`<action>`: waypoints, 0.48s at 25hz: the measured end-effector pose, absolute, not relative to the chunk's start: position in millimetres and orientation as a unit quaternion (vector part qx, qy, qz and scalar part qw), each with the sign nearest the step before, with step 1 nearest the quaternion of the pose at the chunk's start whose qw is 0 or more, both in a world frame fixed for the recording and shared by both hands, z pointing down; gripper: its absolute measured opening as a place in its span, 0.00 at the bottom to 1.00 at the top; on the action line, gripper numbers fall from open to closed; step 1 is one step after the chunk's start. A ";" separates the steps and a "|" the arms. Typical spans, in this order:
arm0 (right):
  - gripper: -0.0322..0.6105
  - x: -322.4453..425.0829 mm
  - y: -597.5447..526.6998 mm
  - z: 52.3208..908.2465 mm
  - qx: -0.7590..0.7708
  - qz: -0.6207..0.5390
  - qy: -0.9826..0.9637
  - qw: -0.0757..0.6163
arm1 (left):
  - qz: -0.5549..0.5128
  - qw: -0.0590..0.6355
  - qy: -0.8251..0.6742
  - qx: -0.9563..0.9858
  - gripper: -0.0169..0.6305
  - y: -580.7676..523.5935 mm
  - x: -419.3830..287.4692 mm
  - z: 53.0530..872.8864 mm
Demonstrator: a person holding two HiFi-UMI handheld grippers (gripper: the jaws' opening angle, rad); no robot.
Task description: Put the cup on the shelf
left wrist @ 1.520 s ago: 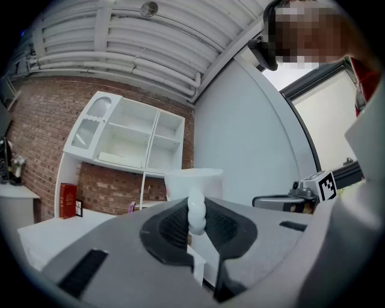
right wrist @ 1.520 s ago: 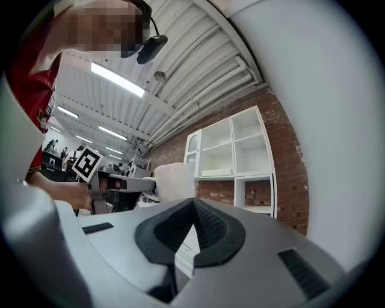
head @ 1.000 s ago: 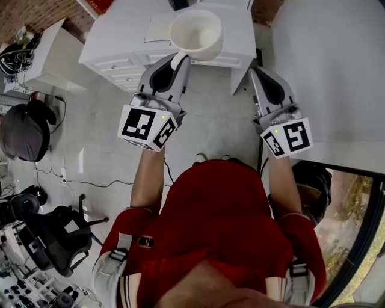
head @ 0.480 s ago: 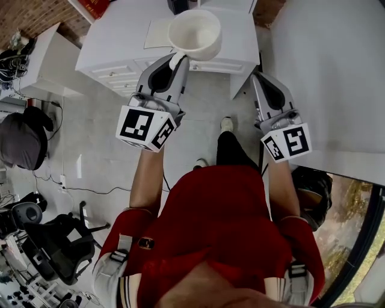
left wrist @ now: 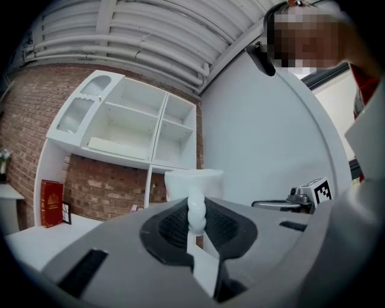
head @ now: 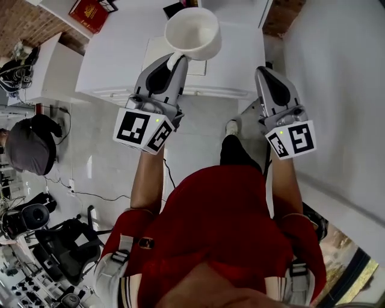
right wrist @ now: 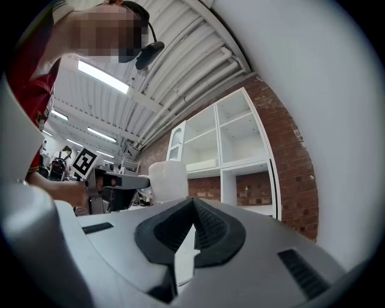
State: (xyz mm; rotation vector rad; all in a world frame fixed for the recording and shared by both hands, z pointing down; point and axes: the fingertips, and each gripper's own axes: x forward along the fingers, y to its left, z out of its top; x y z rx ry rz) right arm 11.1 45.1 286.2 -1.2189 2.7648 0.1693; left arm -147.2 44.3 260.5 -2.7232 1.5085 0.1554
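A white cup (head: 192,33) hangs in the air over a white cabinet top (head: 114,57). My left gripper (head: 179,58) is shut on its handle. In the left gripper view the handle (left wrist: 196,212) is pinched between the dark pads, with the cup body (left wrist: 194,182) just beyond. A white shelf unit (left wrist: 132,129) on the brick wall stands ahead, its compartments mostly bare. My right gripper (head: 264,73) is held level to the right, shut with nothing in it. The right gripper view shows the cup (right wrist: 168,179) at the left and the shelf unit (right wrist: 231,144) ahead.
A red book (head: 90,11) stands on the cabinet's far left, and a sheet of paper (head: 155,51) lies under the cup. A white wall (head: 337,72) runs along the right. An office chair (head: 57,249) and a dark bag (head: 27,144) are on the floor at left.
The person has stepped forward; the cabinet top has drawn nearer and more of it shows. The cup stays in the left gripper, and both grippers keep their pose.
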 end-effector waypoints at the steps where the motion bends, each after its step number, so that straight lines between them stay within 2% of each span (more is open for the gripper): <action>1: 0.05 15.7 25.5 285.0 -0.401 0.056 0.913 0.058 | 0.048 0.012 0.486 -0.873 0.10 25.3 -143.5 260.4; 12: 0.05 73.7 -157.1 287.9 -0.379 0.051 0.922 0.050 | 0.031 0.011 0.508 -0.861 0.10 -160.9 -86.9 271.5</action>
